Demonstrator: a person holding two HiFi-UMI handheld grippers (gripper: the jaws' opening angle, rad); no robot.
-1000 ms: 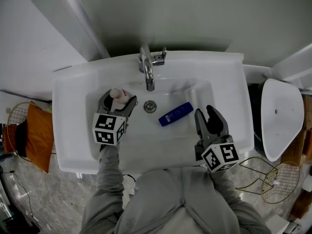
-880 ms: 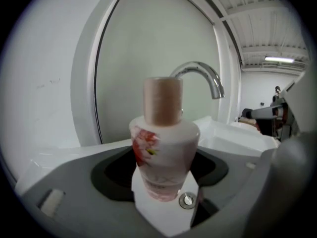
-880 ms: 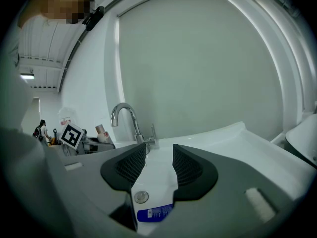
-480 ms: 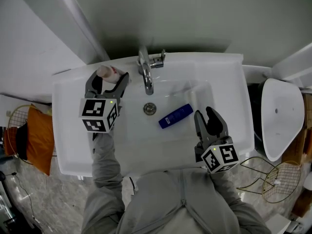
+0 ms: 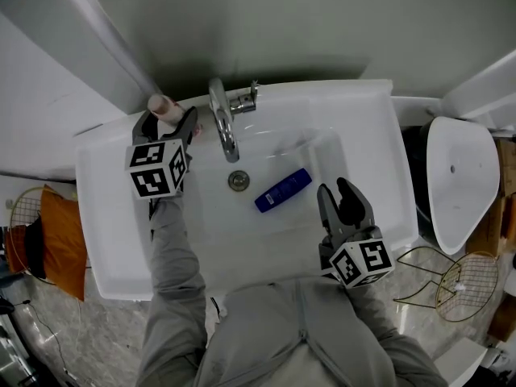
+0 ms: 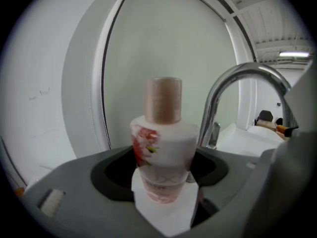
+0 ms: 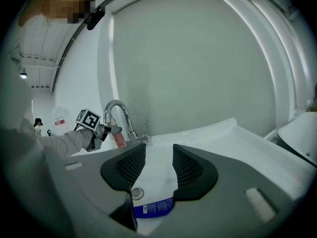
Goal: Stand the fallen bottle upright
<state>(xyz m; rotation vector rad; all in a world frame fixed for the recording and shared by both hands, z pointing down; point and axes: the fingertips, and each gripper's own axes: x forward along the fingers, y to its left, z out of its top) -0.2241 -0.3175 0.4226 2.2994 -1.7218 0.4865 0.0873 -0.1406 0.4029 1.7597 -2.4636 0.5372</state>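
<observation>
My left tongs (image 5: 168, 116), clamped on the pink bottle (image 5: 160, 103), have carried it from the basin up to the sink's back rim (image 5: 113, 147), left of the faucet (image 5: 223, 123). It is upright, so I'd set it down next. My right tongs (image 5: 335, 190) hang narrowly apart and empty beside the blue bottle (image 5: 283, 190), which lies in the basin.

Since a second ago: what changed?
The left tongs, shut on the pink-capped bottle, carried it from over the basin to the sink's rear-left corner, left of the tap. The blue bottle still lies in the basin; the right tongs stayed put, empty.
</observation>
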